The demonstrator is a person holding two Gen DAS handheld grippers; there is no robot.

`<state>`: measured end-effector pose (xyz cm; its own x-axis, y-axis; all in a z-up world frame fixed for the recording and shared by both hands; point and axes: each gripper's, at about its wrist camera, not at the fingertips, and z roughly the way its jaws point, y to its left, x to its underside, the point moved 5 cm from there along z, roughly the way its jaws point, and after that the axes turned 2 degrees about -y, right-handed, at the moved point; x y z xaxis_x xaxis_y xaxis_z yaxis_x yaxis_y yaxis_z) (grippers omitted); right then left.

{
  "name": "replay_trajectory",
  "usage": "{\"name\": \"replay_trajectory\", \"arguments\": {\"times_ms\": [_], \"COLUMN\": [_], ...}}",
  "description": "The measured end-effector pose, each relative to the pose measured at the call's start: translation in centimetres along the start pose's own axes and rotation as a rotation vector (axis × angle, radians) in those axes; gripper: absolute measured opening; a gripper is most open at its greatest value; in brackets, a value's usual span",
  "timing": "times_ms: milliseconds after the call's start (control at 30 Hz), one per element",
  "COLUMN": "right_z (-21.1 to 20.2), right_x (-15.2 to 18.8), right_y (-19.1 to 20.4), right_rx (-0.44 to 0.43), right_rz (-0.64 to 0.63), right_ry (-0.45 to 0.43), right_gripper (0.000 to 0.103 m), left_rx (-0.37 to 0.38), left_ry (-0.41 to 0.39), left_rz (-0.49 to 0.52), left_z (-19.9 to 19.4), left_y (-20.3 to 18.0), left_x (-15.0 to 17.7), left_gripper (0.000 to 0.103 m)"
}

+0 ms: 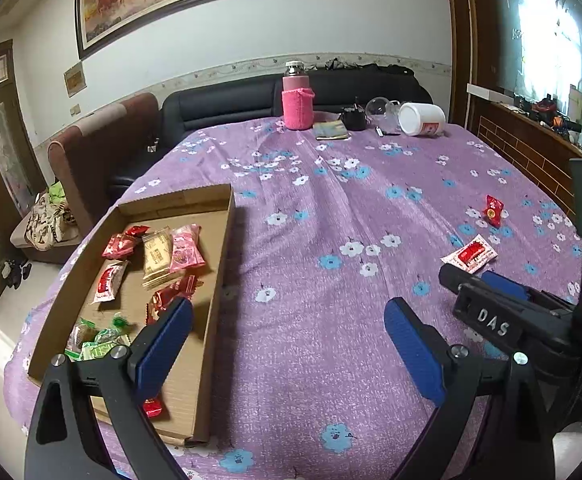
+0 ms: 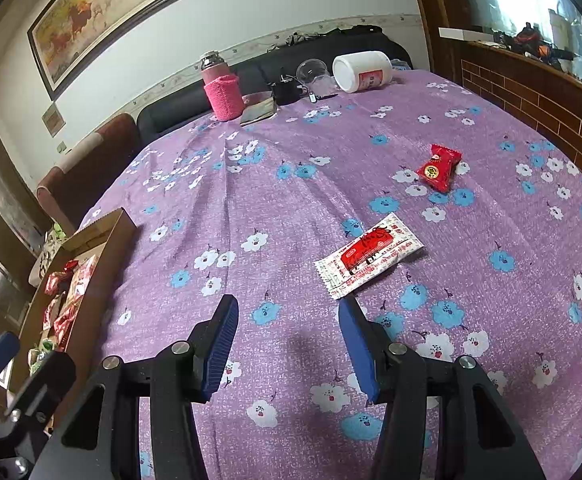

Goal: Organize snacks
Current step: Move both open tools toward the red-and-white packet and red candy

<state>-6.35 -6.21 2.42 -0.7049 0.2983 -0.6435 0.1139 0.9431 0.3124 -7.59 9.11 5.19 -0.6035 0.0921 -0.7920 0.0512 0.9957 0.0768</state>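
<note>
Both tongs (image 1: 287,316) (image 2: 289,312) gape empty; two snack packets (image 2: 369,254) (image 2: 439,167) lie on tablecloth (image 2: 291,200).

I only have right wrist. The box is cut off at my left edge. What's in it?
Observer: Left wrist shows the cardboard box whole: red, pink, beige and green snack packs lie inside.
Operator: Left gripper holding one?
Observer: No. The left gripper is open, empty, one finger over the box.
Operator: Any loose snacks besides my two?
Observer: Only those: the white-and-red packet and the small red pack.
</note>
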Motion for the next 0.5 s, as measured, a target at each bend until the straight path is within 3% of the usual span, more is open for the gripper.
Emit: {"name": "replay_trajectory", "arguments": {"times_ms": [167,233,367,500], "right_z": [-1.4,-2.4,-2.8,-0.3], "right_x": [-1.9,-3.8,-6.9,-9.6], "right_y": [-1.5,-4.2,-10.2,-15.1], "right_rx": [-0.038,-0.040,0.046,0.111], "right_rz": [0.021,0.050,0.107,0.126], "right_ry": [-0.018,-0.039,-0.046,-0.006], "right_gripper": [0.056,0.057,0.060,0.060], "left_rx": [0.027,0.054,0.135,0.197], "left_ry": [0.024,0.039,0.076,0.079], "left_rz": [0.002,-0.006,-0.034,-0.010], "left_z": [0.5,0.8,1.6,1.6], "left_y": [-0.3,-0.4,-1.0,-2.6], "left_x": [0.1,0.1,0.6,0.6], "left_gripper": [0.096,0.096,0.096,0.096]}}
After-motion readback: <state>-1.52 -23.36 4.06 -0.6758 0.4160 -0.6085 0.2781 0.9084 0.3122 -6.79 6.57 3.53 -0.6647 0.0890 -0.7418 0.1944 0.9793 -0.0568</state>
